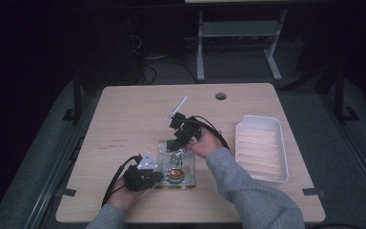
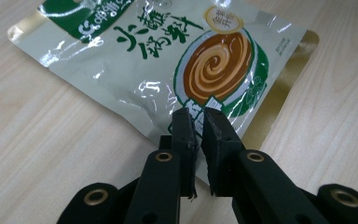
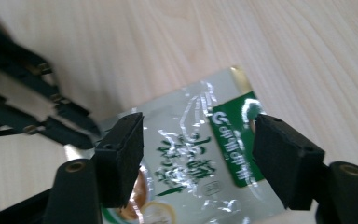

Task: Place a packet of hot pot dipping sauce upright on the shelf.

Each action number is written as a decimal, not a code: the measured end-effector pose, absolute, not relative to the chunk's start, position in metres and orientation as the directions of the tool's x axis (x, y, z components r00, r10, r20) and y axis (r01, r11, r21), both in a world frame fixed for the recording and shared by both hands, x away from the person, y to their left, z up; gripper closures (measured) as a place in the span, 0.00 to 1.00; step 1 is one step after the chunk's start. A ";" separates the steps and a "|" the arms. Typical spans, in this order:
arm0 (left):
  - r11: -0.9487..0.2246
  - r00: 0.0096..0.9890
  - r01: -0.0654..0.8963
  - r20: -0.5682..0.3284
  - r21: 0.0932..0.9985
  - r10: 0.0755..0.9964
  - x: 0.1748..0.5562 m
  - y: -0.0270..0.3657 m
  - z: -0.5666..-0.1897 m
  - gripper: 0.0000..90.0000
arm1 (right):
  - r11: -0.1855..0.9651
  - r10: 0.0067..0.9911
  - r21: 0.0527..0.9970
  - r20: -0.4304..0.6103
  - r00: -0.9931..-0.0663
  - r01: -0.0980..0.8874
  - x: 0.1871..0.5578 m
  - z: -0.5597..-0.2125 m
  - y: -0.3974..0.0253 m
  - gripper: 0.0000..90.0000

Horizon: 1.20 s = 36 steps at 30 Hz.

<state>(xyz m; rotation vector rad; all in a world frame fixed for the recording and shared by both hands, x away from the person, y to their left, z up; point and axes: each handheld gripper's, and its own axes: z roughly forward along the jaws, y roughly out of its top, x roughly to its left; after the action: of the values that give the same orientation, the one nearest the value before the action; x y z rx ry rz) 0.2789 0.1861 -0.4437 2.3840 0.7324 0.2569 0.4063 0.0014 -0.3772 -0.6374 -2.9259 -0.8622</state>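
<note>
Left claw (image 2: 196,116) pinches the near edge of the sauce pouch (image 2: 168,60); right claw (image 3: 198,154) hangs wide open over its far end. Flat on the bench (image 1: 124,119), the glossy white-and-green pouch looks light, floppy and slippery, best gripped by its sealed edges.

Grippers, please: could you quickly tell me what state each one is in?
Left gripper: jaws shut on the near edge of the sauce pouch.
Right gripper: jaws open, holding nothing, above the pouch.
</note>
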 end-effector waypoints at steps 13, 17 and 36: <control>-0.675 0.830 0.454 0.000 0.582 0.558 0.280 0.184 -0.453 0.94 | 0.797 0.475 0.352 0.134 -0.869 0.490 0.445 -0.403 0.005 0.37; -0.677 0.832 0.448 0.007 0.584 0.555 0.279 0.184 -0.453 0.94 | 0.807 0.504 0.287 0.120 -0.855 0.516 0.452 -0.417 0.002 0.33; -0.675 0.830 0.451 0.004 0.584 0.558 0.279 0.184 -0.454 0.93 | 0.782 0.511 0.261 0.252 -0.822 0.566 0.461 -0.427 -0.012 0.52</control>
<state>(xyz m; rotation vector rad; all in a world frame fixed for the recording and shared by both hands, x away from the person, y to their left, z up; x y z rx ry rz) 0.2793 0.1841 -0.4542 2.4252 0.7383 0.2432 0.4610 -0.0121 -0.4270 -0.8547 -2.8055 -0.4900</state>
